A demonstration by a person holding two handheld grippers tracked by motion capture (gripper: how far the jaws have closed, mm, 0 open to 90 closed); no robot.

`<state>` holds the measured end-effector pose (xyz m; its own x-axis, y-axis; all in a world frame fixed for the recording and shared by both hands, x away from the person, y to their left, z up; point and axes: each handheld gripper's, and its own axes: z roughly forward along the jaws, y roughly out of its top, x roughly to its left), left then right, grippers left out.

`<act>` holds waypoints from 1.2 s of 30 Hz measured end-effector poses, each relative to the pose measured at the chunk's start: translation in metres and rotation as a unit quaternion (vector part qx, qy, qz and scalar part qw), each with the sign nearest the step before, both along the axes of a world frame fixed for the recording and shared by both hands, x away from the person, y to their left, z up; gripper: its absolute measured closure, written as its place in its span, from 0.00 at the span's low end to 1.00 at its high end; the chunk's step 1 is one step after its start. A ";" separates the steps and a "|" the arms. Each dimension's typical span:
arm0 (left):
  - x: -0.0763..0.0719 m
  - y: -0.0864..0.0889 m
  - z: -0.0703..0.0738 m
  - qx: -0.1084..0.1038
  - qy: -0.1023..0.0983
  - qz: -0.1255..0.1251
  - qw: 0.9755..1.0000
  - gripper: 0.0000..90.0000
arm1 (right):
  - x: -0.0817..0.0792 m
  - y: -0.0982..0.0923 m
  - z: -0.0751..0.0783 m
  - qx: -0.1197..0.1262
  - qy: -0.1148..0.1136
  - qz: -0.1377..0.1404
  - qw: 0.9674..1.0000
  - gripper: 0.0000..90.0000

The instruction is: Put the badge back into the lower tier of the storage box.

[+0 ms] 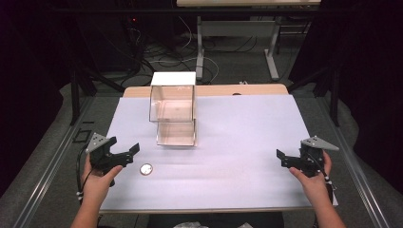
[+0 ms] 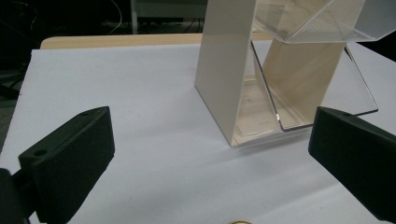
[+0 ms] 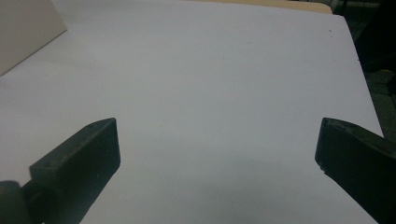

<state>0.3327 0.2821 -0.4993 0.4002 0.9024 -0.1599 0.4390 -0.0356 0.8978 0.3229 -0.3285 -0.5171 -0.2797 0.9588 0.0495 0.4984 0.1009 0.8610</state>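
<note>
A box (image 1: 173, 99) with a white top and clear walls stands on the white sheet (image 1: 237, 128) at the middle back; a clear flap (image 1: 176, 133) lies open in front of it. A small round coin-like disc (image 1: 146, 168) rests on the sheet near the front left. My left gripper (image 1: 124, 151) is held just left of the disc, pointing right, open with nothing between its jaws. In the left gripper view the gripper (image 2: 211, 120) faces the box (image 2: 224, 84), and the disc's rim (image 2: 240, 222) peeks in at the bottom edge. My right gripper (image 1: 283, 159) hovers at the front right, open and empty (image 3: 218, 129).
The wooden table edge (image 1: 228, 89) shows behind the sheet. Cables and table legs (image 1: 202, 52) lie on the floor beyond. Metal rails (image 1: 52, 161) run along both sides of the table. A corner of the box (image 3: 23, 28) appears in the right gripper view.
</note>
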 end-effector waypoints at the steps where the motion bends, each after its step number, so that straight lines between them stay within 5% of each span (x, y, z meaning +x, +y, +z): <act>1: 0.001 0.001 0.000 0.002 0.003 -0.001 1.000 0.03 | 0.000 0.000 -0.001 -0.003 -0.002 0.001 1.000 0.00; 16: 0.006 -0.002 0.004 0.011 0.057 -0.026 0.998 0.06 | -0.002 -0.006 -0.007 0.005 0.010 -0.005 1.000 0.00; 25: -0.001 -0.010 0.012 0.033 0.091 -0.058 0.994 0.08 | 0.001 -0.004 -0.003 0.010 0.005 -0.013 1.000 0.00; 36: -0.005 -0.017 0.021 0.046 0.099 -0.061 0.992 0.10 | 0.002 0.011 -0.004 -0.002 0.007 0.021 1.000 0.00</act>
